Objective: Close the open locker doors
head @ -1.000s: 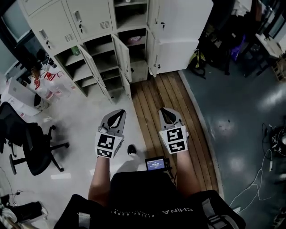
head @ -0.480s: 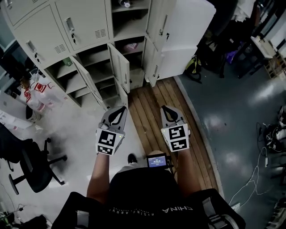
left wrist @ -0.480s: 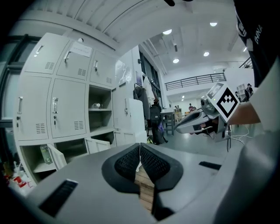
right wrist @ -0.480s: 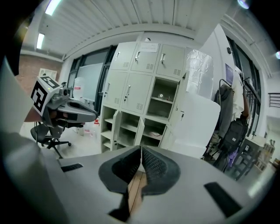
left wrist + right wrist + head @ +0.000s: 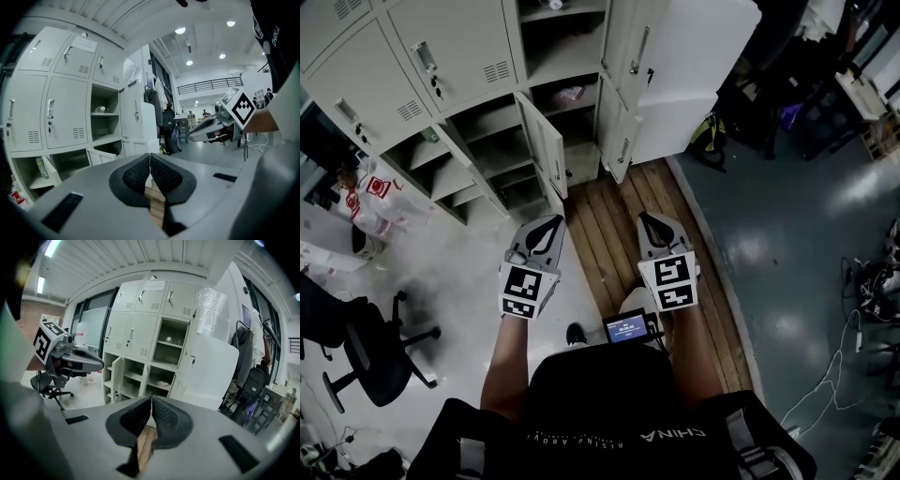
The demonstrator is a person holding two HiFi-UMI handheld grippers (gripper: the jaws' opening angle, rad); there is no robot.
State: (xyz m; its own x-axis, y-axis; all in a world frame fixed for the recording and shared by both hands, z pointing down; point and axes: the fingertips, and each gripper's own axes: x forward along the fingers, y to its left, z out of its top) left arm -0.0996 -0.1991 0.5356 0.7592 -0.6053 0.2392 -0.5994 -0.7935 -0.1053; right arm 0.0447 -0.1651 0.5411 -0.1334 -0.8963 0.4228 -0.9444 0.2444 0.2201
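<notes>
Both tongs are clenched with nothing between them. My left gripper (image 5: pixel 551 225) and right gripper (image 5: pixel 647 221) hang side by side over the slatted wooden platform (image 5: pixel 619 202). The lockers (image 5: pixel 441 47) stand just beyond, on the far side, with several doors open. A small door (image 5: pixel 546 145) sits at centre, edge-on to me, and a big door (image 5: pixel 698 47) is swung out on the right. My call is the small door first: closed jaws flat against its free edge near the latch, then a steady push till flush. It looks like thin, smooth, pale painted sheet metal, so it may bounce back.
</notes>
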